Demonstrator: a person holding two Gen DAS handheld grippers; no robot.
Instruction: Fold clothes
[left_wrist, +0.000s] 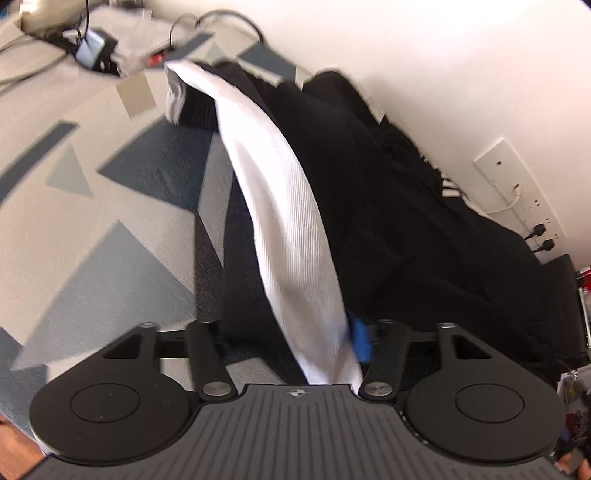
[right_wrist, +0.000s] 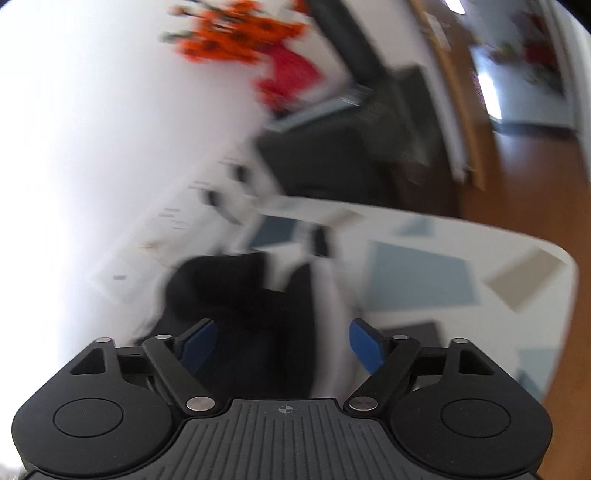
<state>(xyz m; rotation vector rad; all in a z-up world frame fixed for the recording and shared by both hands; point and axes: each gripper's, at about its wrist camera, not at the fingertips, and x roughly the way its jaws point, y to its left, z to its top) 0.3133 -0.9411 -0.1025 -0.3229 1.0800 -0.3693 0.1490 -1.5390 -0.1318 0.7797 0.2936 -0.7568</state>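
White ribbed cloth (left_wrist: 284, 206), the pale band of a mostly black garment (left_wrist: 388, 206), drapes over the left gripper (left_wrist: 295, 343), which seems clamped on it, though the cloth hides most of the fingers. Its long axis runs straight away from that gripper, rising, then dropping to the patterned table (left_wrist: 74, 229) at the far end. Folding looks unfinished: the black cloth lies bunched to the gripper's right (no neat stack shows). Seen in the blurred right view, the right gripper (right_wrist: 282, 345) stands spread wide, gripping nothing, with dark cloth (right_wrist: 236, 291) just ahead of it.

Flowers (right_wrist: 236, 33) blurred (right view).
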